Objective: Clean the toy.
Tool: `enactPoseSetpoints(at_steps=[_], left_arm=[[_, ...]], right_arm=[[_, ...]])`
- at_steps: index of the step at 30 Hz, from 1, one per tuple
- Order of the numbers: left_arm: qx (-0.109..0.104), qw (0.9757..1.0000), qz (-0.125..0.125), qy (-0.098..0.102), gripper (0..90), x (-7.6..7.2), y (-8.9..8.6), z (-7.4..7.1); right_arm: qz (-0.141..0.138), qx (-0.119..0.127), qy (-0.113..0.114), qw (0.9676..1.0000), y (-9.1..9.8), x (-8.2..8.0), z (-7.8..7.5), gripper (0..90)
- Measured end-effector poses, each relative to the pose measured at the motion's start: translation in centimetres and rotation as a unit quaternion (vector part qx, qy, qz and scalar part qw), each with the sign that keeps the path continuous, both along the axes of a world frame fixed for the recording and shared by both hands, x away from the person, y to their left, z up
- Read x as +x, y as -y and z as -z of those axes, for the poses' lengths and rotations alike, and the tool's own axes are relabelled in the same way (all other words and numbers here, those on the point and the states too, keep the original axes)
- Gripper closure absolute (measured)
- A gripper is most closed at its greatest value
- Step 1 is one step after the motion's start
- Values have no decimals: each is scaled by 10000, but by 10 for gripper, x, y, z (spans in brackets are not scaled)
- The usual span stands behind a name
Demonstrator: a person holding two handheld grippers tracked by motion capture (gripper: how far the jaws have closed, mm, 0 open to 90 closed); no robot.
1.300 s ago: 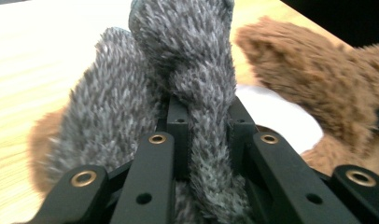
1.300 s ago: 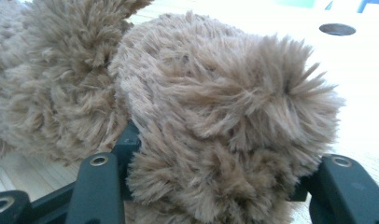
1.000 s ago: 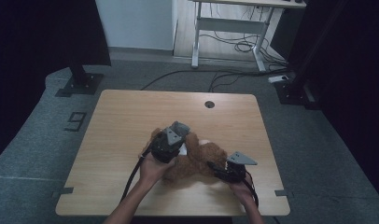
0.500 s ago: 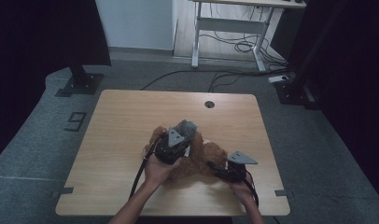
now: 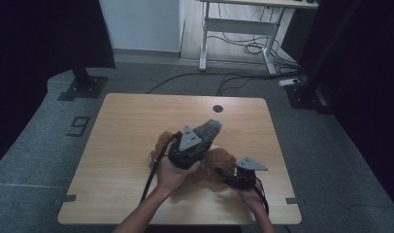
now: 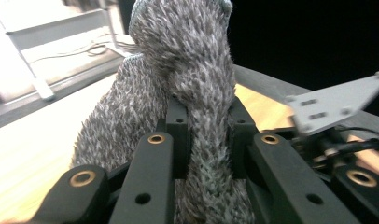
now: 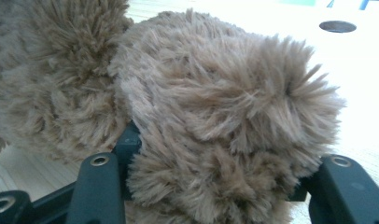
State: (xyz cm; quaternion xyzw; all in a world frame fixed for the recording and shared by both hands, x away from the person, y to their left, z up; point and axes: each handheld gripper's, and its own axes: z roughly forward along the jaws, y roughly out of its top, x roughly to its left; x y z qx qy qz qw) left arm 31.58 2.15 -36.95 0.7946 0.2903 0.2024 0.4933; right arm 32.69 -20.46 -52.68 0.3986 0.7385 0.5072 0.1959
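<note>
A brown plush toy (image 5: 220, 161) lies on the wooden table (image 5: 132, 121) near its front edge. My left gripper (image 5: 204, 137) is raised over the toy and shut on a grey knitted cloth (image 5: 210, 128). In the left gripper view the grey cloth (image 6: 187, 60) stands up between the jaws of the left gripper (image 6: 207, 122), pinched tight. My right gripper (image 5: 223, 173) rests low at the toy's right side. In the right gripper view the right gripper (image 7: 211, 179) is shut on a thick furry part of the brown plush toy (image 7: 215, 93).
A round cable hole (image 5: 217, 108) sits in the table's far edge. Beyond the table stand a white desk frame (image 5: 234, 29) with cables on the floor and a black stand base (image 5: 81, 85). The table's left half is bare wood.
My left gripper has risen and swung up and to the right over the toy, taking the grey cloth with it. The right gripper has kept still on the plush.
</note>
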Motion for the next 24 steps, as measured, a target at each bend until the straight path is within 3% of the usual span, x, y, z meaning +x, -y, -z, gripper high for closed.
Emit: enactPoseSetpoints(at_steps=[3,5,6,7,12,14,15,17,24], left_arm=[[130,9997,87,-206,760,8,22,8],[167,9988,118,-454,759,16,36,20],[167,9988,118,-454,759,16,36,20],[325,9976,147,-598,759,22,49,33],[593,9943,227,-855,758,28,63,57],[810,9923,183,-922,759,30,65,68],[847,9920,160,-921,759,30,65,73],[708,9926,131,-979,763,31,58,76],[661,9927,-233,-977,767,35,24,73]], right_arm=[[1,-4,-1,10000,0,0,0,415],[-7,1,-6,10000,0,-1,0,414],[-4,1,-2,10000,0,-1,0,414],[-6,10,-1,10000,0,0,0,414],[-14,14,-12,10000,0,0,0,413],[-10,17,-26,10000,0,0,0,413],[-8,7,-25,10000,0,-1,0,413],[-12,7,-32,10000,0,0,0,412],[2,113,-69,9999,2,1,1,412]])
